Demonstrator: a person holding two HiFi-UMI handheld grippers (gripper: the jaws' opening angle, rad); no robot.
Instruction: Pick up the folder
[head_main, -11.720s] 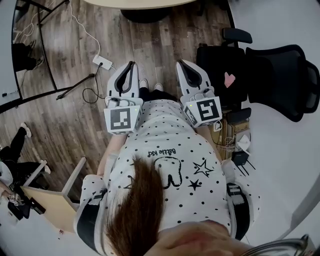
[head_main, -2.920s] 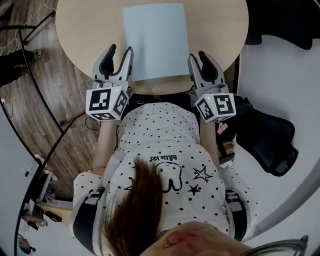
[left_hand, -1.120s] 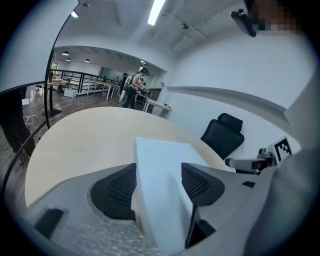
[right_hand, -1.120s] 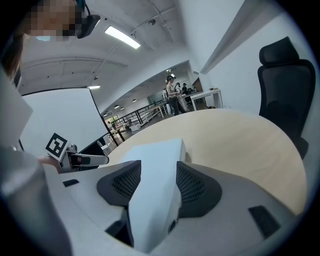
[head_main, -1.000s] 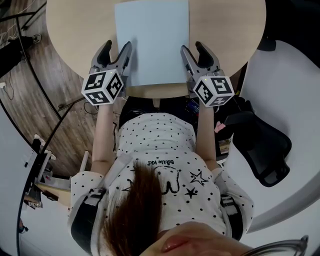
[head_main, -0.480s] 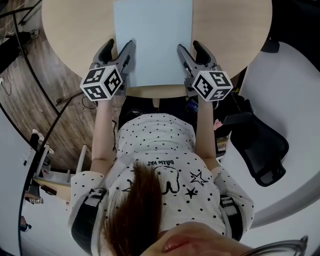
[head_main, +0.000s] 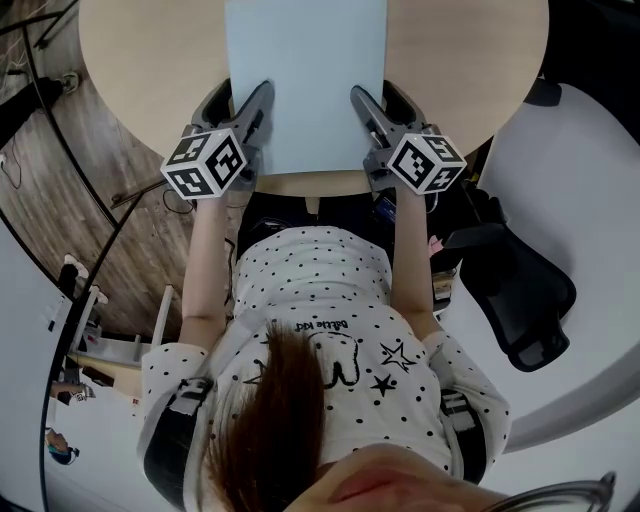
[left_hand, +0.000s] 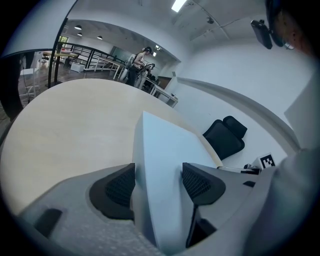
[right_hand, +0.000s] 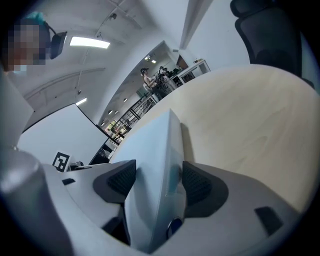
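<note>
L hand-held gripper (head_main: 243, 95) stood wide astride folder's (head_main: 305, 80) left edge | R hand-held gripper (head_main: 375, 93) jaws had just been opening, right edge betw. them, unclamped | folder lay flat on bench (head_main: 150, 60) nr rim | step (judged): pre-grasp | next would need: both shut evenly, level lift

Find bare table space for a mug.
Bare wood left and right of the folder, out to the table rim. Crowded near edge: left hand-held gripper and right hand-held gripper, its jaws just opened wider, straddle the folder's sides.
</note>
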